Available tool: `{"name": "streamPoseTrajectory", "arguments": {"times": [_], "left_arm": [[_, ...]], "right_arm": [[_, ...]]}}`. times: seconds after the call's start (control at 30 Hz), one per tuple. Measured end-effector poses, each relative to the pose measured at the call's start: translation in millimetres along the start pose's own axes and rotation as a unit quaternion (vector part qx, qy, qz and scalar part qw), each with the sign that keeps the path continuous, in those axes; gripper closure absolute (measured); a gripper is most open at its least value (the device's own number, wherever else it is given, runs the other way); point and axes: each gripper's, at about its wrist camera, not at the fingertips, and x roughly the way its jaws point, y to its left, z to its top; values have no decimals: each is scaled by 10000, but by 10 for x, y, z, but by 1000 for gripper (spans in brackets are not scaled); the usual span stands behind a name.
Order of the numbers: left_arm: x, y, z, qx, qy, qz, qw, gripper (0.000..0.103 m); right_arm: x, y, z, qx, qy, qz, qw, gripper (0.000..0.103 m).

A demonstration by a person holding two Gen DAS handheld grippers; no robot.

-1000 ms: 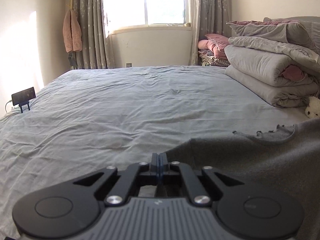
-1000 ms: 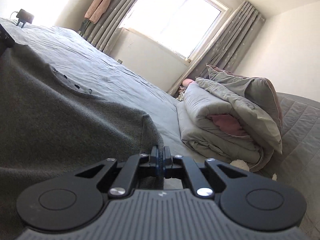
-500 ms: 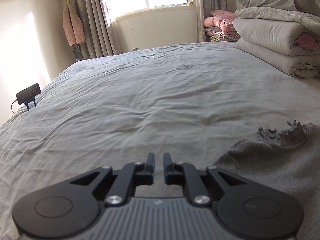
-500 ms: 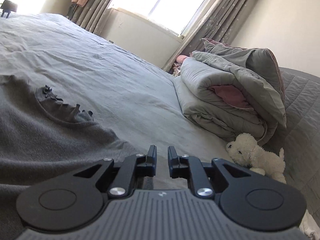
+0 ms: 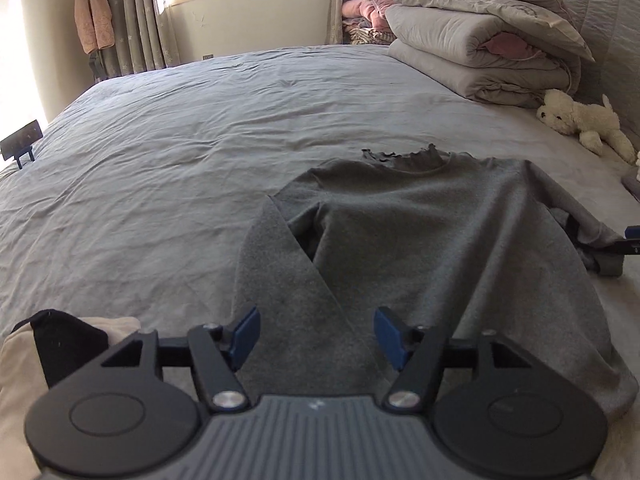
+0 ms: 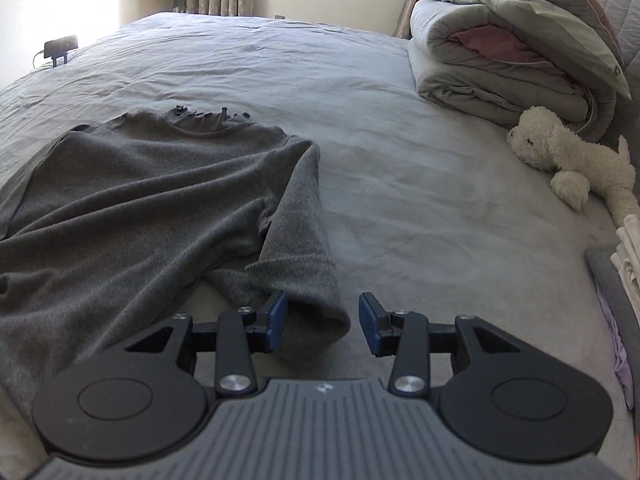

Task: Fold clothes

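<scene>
Your left tongs (image 5: 316, 338) and right tongs (image 6: 323, 322) have black linkages, silver screws, blue pads and ribbed grey housings.

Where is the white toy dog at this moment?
The white toy dog lies on the bed at the right of both views, just below the folded quilts, apart from the grey sweater.

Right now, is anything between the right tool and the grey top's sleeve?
Nothing visible. The sleeve of the grey top lies on the bed, its cuff end between the opening fingers of the right tool; they aren't pressing it.
</scene>
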Motion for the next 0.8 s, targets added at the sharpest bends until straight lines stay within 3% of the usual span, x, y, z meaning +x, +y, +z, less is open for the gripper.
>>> {"name": "streamPoseTrajectory", "arguments": {"times": [0.13, 0.17, 0.2, 0.23, 0.27, 0.3, 0.33, 0.4, 0.47, 0.57, 0.6, 0.67, 0.73, 0.8], "left_arm": [[28, -149, -196, 346, 157, -52, 9993, 30], [74, -168, -233, 404, 263, -45, 9988, 34], [109, -177, -261, 454, 337, -43, 9984, 42], [129, -173, -295, 504, 383, -51, 9980, 74], [148, -142, -309, 486, 423, -51, 9979, 96], [170, -96, -309, 429, 463, -43, 9980, 96], [167, -24, -294, 310, 467, -89, 9984, 98], [112, 124, -256, 17, 406, -208, 9990, 99], [7, 282, -201, -156, 193, -86, 9997, 99], [-136, 561, -97, -430, -135, 191, 9988, 99], [-163, 695, -42, -597, -245, 374, 9972, 99], [-211, 984, 81, -941, -505, 818, 9909, 99], [-232, 1269, 204, -1218, -783, 1392, 9796, 99], [-170, 1537, 284, -1353, -934, 2113, 9635, 100]], "right_arm": [[91, 99, -128, -505, 230, 45, 9984, 60], [115, 105, -125, -462, 272, 106, 9985, 60], [141, 111, -117, -405, 305, 159, 9986, 60], [171, 115, -98, -321, 318, 195, 9988, 61], [195, 126, -79, -271, 312, 208, 9989, 66], [205, 149, -58, -280, 258, 174, 9991, 84], [202, 165, -29, -275, 178, 103, 9994, 91], [155, 187, 52, -272, -57, -203, 9994, 92], [20, 197, 134, -381, -442, -672, 9960, 93], [-173, 201, 255, -710, -994, -1653, 9786, 94], [-225, 197, 294, -840, -1186, -2095, 9669, 94], [-278, 116, 367, -719, -1450, -2526, 9539, 94], [-272, 9, 422, -427, -1524, -2639, 9515, 94], [-128, -42, 452, -369, -1299, -2654, 9546, 94]]}}
